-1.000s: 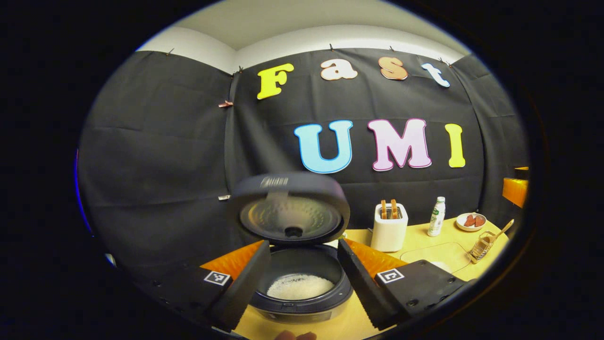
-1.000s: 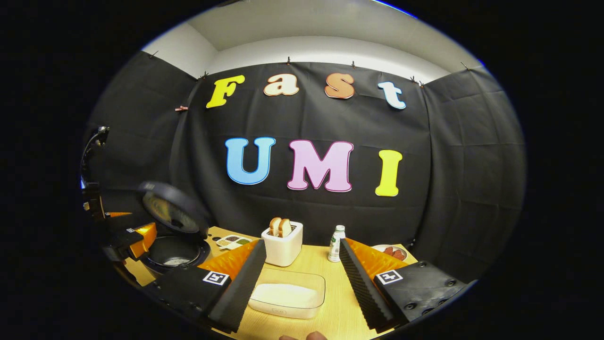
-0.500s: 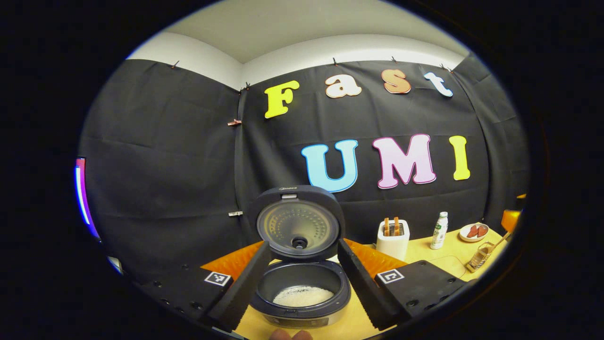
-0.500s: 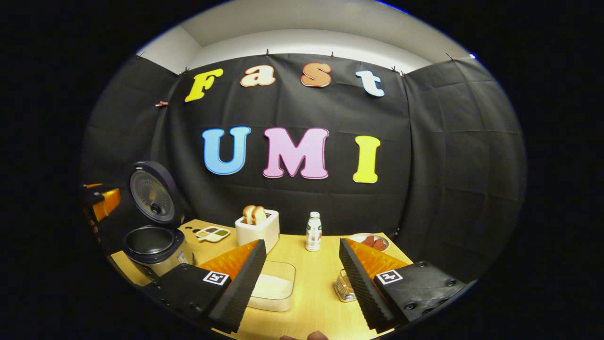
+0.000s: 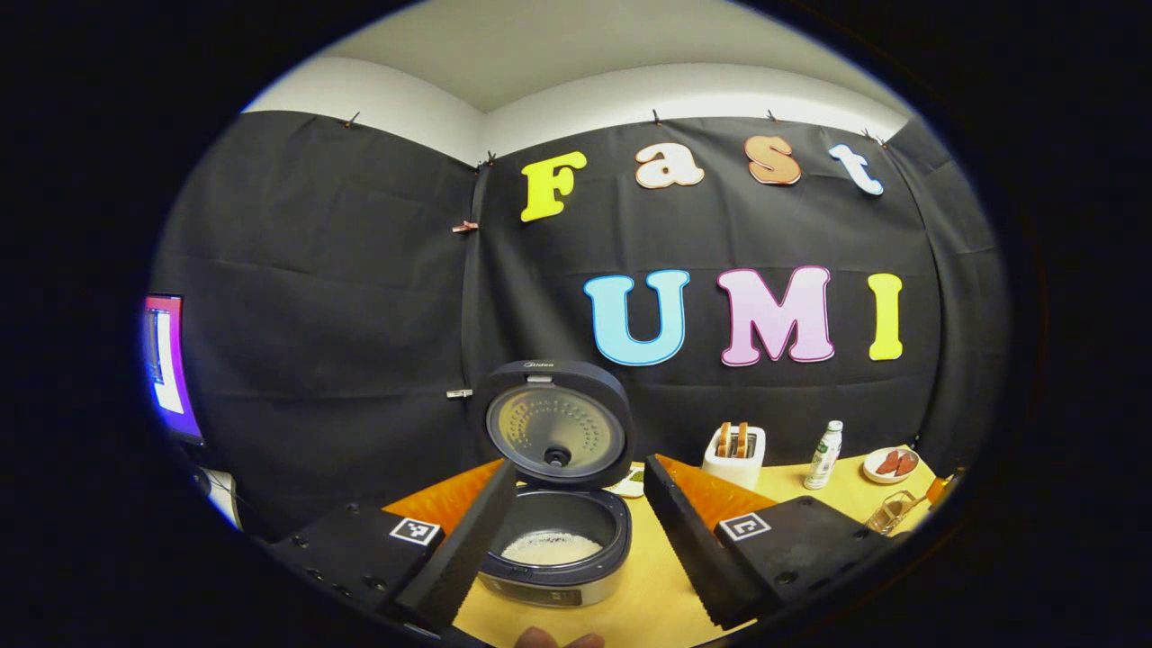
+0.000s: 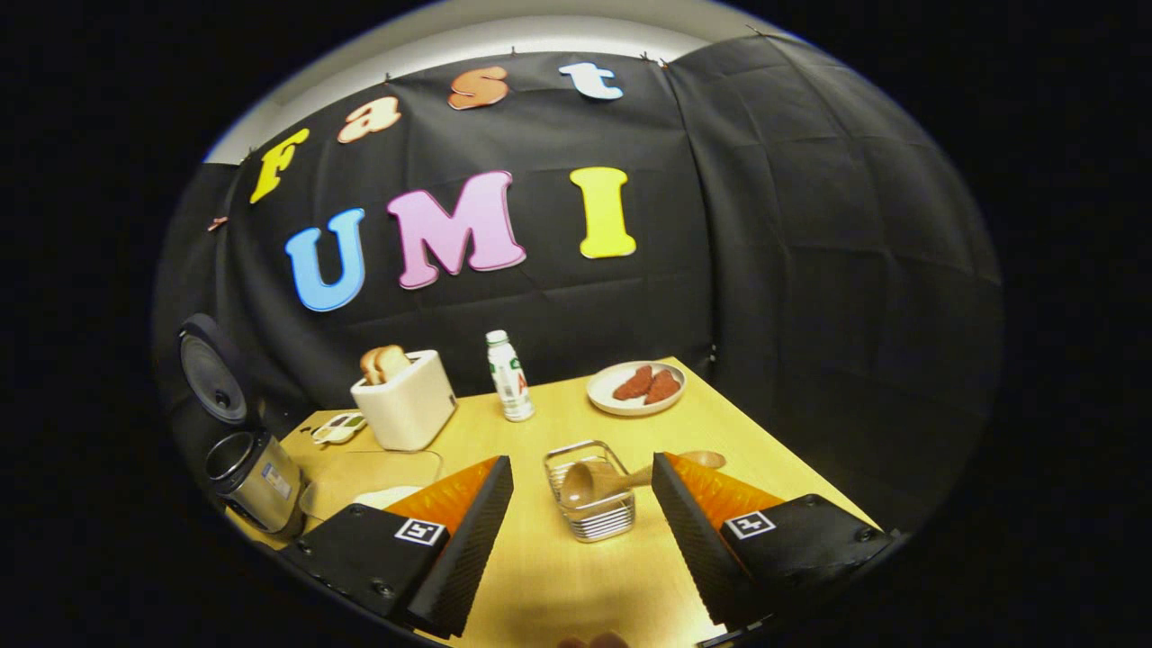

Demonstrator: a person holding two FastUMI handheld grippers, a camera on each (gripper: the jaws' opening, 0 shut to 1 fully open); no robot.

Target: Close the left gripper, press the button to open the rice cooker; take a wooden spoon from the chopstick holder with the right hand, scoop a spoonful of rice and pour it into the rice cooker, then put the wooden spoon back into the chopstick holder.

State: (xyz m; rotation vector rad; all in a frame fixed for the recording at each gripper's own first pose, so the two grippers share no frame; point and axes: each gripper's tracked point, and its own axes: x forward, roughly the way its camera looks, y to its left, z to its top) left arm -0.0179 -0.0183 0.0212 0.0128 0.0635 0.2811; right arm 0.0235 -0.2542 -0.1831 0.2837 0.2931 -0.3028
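The right tool [image 6: 580, 531] has swung round and tipped down since a second ago: the clear rice box that lay between its fingers then is now off to the left, and the wire chopstick holder [image 6: 589, 493] sits between them instead. The left tool [image 5: 576, 549] has drawn back a little from the rice cooker [image 5: 553, 549], which looks smaller, its lid now fully upright.

Both tools stand with fingers wide apart, holding nothing. Their pads are black ribbed foam on orange bodies. The holder is a small basket of shiny metal wire; the wooden spoon [image 6: 621, 477] lies tilted in it, round bowl low on the left, handle sticking out over the right rim. The cooker is a dark round pot with white rice in the bottom.

On the pale wooden counter [image 6: 549, 576] behind the holder stand a cream toaster [image 6: 405, 405] with bread in it, a small white bottle [image 6: 508, 373] and a plate [image 6: 637, 387] of reddish pieces, all well apart from the basket.
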